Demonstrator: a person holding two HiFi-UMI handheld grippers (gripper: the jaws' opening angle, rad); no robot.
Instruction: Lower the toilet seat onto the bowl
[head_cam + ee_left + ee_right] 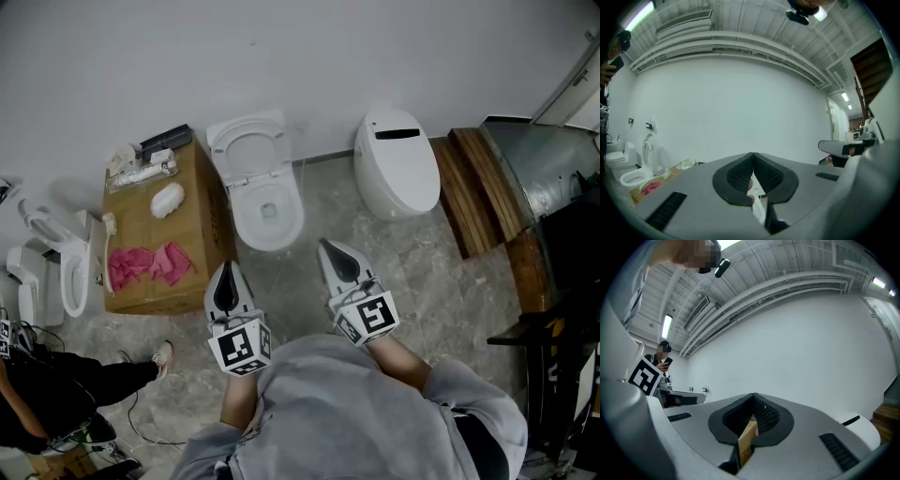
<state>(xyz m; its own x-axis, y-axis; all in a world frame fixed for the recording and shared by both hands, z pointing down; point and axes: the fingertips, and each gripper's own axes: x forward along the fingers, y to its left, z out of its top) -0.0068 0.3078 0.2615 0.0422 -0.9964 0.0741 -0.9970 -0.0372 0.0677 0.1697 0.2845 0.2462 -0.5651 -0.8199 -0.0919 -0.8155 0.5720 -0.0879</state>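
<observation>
The white toilet [268, 214] stands against the far wall in the head view. Its seat [246, 150] is raised and leans back toward the wall, leaving the bowl uncovered. My left gripper [226, 274] hovers just in front of the bowl's near left side. To the right of the bowl my right gripper [331, 251] is held at about the same height. Both point at the wall, apart from the toilet. The left gripper view shows its jaw tips [753, 154] pressed together with nothing between them. In the right gripper view, the tips [753, 395] meet likewise.
A cardboard box [202, 217] with pink cloths [150, 264] stands left of the toilet. A second toilet [397, 164] with its lid down is at the right, beside wooden planks [476, 187]. Another toilet [69, 267] is at far left. A person [56, 394] crouches at lower left.
</observation>
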